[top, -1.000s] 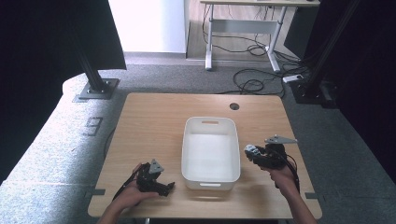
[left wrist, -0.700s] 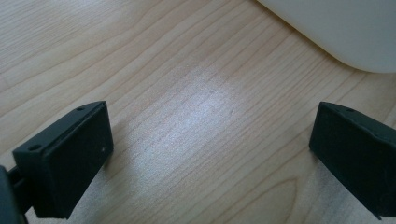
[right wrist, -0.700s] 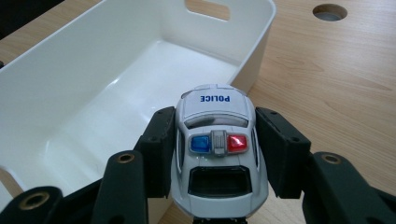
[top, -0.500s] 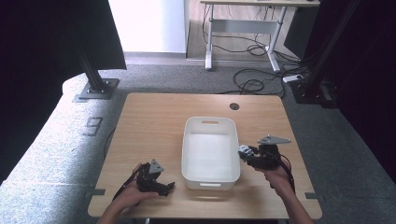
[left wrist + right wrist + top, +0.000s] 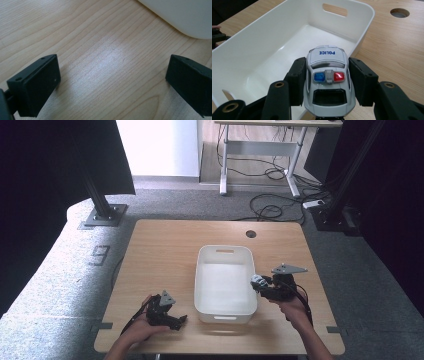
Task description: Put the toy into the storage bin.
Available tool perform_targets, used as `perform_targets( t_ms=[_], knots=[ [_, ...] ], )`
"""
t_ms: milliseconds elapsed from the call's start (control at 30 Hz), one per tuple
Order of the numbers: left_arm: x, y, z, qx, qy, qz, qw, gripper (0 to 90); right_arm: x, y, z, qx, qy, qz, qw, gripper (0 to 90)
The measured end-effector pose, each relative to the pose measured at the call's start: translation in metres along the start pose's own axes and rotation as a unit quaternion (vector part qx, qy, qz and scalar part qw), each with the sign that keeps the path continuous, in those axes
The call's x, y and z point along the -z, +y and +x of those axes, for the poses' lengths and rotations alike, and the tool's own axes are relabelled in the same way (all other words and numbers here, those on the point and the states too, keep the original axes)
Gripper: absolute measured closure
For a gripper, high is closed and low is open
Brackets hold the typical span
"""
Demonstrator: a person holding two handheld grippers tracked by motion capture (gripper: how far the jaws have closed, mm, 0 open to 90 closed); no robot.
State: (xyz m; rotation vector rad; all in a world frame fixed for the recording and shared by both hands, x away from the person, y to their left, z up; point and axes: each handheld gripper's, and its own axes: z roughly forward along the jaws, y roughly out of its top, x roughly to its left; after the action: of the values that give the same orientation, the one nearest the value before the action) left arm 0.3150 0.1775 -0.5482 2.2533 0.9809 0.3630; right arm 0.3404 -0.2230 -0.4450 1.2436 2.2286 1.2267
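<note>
the right gripper [image 5: 327, 85] pinches a toy police car [image 5: 327, 82] by its flanks over the white bin's [image 5: 294, 32] rim. it looks light, rigid and glossy, so the flat sides suit. the left gripper [image 5: 112, 82] rests spread, empty.

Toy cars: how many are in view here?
1. A white police toy car sits clamped between the jaws of the right gripper, at the near right rim of the white bin, whose visible inside holds nothing.

White toy police car [image 5: 328, 80] with blue lettering and blue and red lights, plain white bin [image 5: 272, 42], light wood-grain table [image 5: 397, 47], black right gripper [image 5: 327, 82]
</note>
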Motion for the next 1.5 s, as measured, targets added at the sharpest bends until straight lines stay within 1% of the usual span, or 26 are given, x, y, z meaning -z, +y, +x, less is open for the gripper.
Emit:
perform_targets(
  t_ms=[300, 367, 533, 567, 667, 733, 933, 1033, 1167, 1500],
  knots=[
    [0.0, 0.0, -0.001, 0.001, 0.002, -0.001, 1.0, 0.0, 0.002, 0.005, 0.01, 0.011, 0.01, -0.009, 0.9999, 50.2],
    [0.0, 0.0, -0.001, 0.001, 0.002, -0.001, 1.0, 0.0, 0.002, 0.006, 0.014, 0.016, 0.014, -0.007, 0.9998, 50.2],
    [0.0, -0.001, -0.001, 0.002, 0.002, -0.001, 1.0, 0.0, 0.0, 0.01, 0.022, 0.018, 0.024, -0.009, 0.9995, 50.2],
    [0.0, -0.001, -0.001, 0.002, 0.002, -0.001, 1.0, 0.0, -0.001, 0.012, 0.024, 0.018, 0.03, -0.009, 0.9994, 50.2],
    [0.001, -0.001, -0.001, 0.001, 0.001, 0.0, 1.0, 0.0, -0.003, 0.016, 0.028, 0.02, 0.033, -0.009, 0.9992, 50.1],
    [0.001, -0.001, -0.001, 0.001, 0.001, 0.0, 1.0, 0.0, -0.005, 0.02, 0.03, 0.02, 0.036, -0.01, 0.9991, 50.2],
    [0.001, -0.001, -0.001, 0.0, 0.0, 0.0, 1.0, 0.0, -0.013, 0.039, 0.039, 0.023, 0.034, -0.012, 0.9991, 50.2],
    [0.001, -0.001, -0.001, 0.0, 0.0, 0.0, 1.0, 0.0, -0.021, 0.045, 0.043, 0.027, 0.035, -0.006, 0.999, 50.2],
    [0.001, -0.001, -0.001, 0.0, 0.0, 0.0, 1.0, 0.0, -0.034, 0.047, 0.045, 0.032, 0.033, 0.006, 0.9989, 50.2],
    [0.001, -0.001, -0.001, 0.0, 0.0, 0.0, 1.0, 0.0, -0.047, 0.051, 0.051, 0.029, 0.035, 0.017, 0.9988, 50.2]
  ],
)
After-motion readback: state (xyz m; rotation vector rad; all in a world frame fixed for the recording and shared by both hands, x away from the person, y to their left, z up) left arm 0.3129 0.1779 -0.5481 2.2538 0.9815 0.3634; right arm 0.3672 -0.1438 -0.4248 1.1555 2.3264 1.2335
